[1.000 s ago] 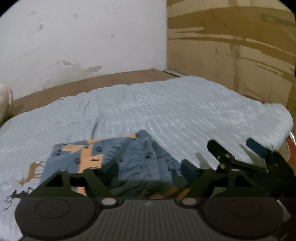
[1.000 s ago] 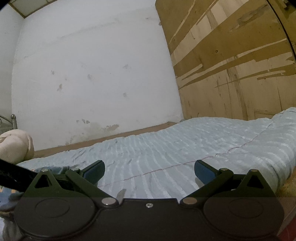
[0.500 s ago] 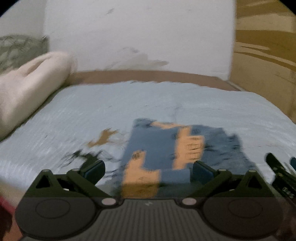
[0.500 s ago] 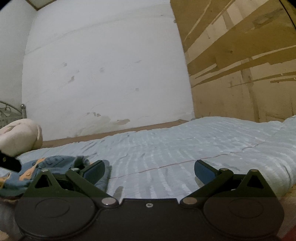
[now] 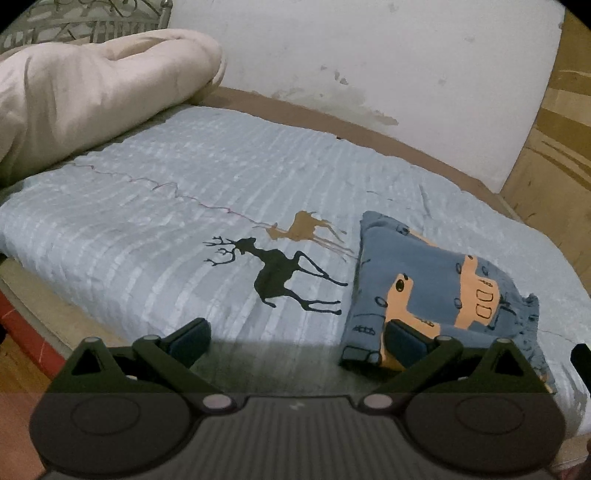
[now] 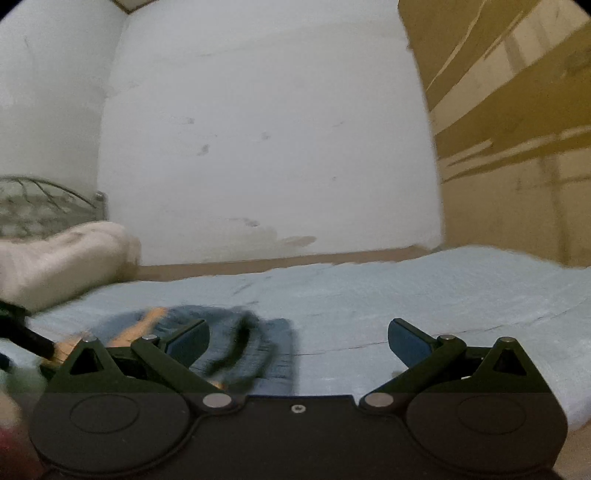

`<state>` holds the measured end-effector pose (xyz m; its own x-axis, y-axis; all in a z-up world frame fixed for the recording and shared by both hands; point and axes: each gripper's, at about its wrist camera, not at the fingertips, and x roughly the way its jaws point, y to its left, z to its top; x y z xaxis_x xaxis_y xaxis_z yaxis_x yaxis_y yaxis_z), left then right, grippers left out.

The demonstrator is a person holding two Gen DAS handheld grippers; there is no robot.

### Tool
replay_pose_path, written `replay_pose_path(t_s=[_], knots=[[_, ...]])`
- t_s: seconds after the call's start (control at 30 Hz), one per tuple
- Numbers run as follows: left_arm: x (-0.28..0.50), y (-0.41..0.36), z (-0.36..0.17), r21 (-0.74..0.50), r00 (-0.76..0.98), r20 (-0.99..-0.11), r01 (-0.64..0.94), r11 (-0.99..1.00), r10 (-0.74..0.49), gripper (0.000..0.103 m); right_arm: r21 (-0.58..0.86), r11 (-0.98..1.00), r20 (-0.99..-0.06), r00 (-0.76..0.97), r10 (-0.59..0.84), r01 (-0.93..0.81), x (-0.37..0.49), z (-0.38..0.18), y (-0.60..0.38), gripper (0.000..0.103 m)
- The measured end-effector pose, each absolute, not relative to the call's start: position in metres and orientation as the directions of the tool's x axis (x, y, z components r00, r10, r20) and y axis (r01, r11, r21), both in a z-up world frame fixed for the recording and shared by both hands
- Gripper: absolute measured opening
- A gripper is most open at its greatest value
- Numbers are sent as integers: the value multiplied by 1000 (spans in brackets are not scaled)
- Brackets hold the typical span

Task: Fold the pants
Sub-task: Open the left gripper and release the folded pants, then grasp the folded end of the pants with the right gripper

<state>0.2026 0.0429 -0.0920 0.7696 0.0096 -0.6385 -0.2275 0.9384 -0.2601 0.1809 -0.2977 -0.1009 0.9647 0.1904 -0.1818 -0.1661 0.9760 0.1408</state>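
The pants (image 5: 436, 291), blue with orange patches, lie folded in a compact bundle on the light blue bedspread (image 5: 184, 221). My left gripper (image 5: 295, 339) is open and empty, to the left of the bundle; its right finger (image 5: 406, 341) is at the bundle's near edge. In the right wrist view the pants (image 6: 240, 339) are a blurred heap behind the left finger. My right gripper (image 6: 299, 341) is open and empty, low over the bed.
A rolled cream duvet (image 5: 92, 92) lies at the head of the bed by a metal headboard (image 5: 74, 18). Deer prints (image 5: 280, 273) mark the bedspread. White wall behind, wooden panels (image 6: 517, 129) to the right. The bed's near edge (image 5: 33, 325) drops at left.
My left gripper has let go of the pants and swung left and back, so the folded bundle now lies at its right. My right gripper has turned left toward the pants.
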Motion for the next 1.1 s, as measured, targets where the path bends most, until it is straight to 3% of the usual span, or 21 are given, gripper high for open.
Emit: replay_pose_path(t_s=[0.23, 0.37, 0.67, 0.83, 1.1], knots=[[195, 37, -96, -253, 790, -613, -192, 948, -3, 102, 187, 953, -360, 886, 293, -239, 227, -85, -293, 102], [193, 34, -98, -248, 793, -610, -176, 953, -12, 102, 266, 928, -412, 840, 355, -262, 262, -80, -296, 101], [194, 38, -90, -288, 794, -605, -149, 946, -59, 102, 291, 916, -467, 794, 388, -276, 288, -83, -289, 55], [197, 38, -83, -305, 806, -587, -140, 942, -70, 102, 272, 915, -473, 787, 396, -297, 289, -86, -285, 15], [202, 32, -80, -294, 809, -582, -124, 948, -75, 102, 183, 946, -469, 822, 323, -268, 281, -73, -292, 11]])
